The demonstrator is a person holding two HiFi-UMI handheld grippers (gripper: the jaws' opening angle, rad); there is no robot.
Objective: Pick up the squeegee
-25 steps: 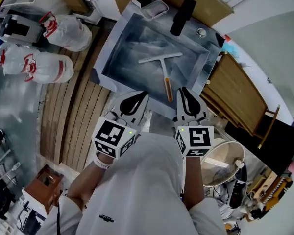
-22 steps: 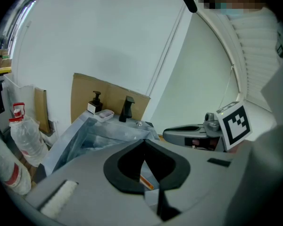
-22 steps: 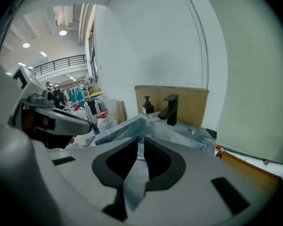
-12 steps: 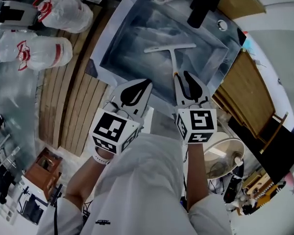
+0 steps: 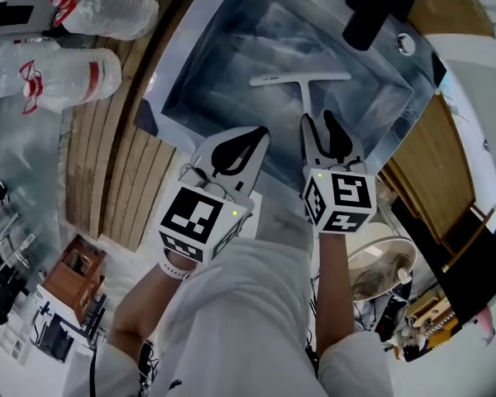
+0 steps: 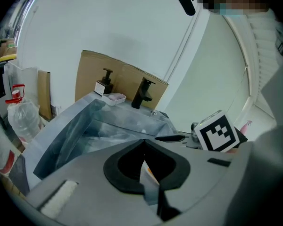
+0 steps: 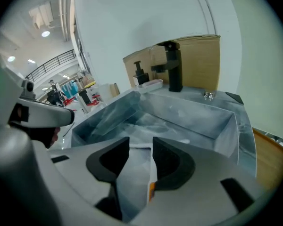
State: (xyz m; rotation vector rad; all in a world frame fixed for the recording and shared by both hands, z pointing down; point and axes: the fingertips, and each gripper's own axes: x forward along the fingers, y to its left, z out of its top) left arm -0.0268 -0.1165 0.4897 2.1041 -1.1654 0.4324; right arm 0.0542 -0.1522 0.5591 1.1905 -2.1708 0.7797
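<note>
Squeegee (image 5: 302, 81): lies flat on the floor of the grey marbled sink (image 5: 175, 60), a white T with its blade bar toward the black tap (image 5: 380, 7) and its thin handle running back toward the person, orange at the near end
Right hand-held gripper (image 5: 318, 121): poised over the near part of the handle, its jaws spread after just opening; the handle shows in the gap between them, with neither pad on it
Left hand-held gripper (image 5: 256, 132): clenched on nothing, jaw tips meeting, hanging just beside the right one above the sink's near wall
Handling: probably light and stiff, a plastic frame with a softer blade edge; the smooth handle may be slick, and whether the basin is wet cannot be told
Where to take hold: across the handle's width, a little ahead of the orange end, so the blade bar is less likely to droop or swing
Risk: the slim handle lies flat against the basin floor, so the jaw tips must come right down beside it and could nudge it away
</note>
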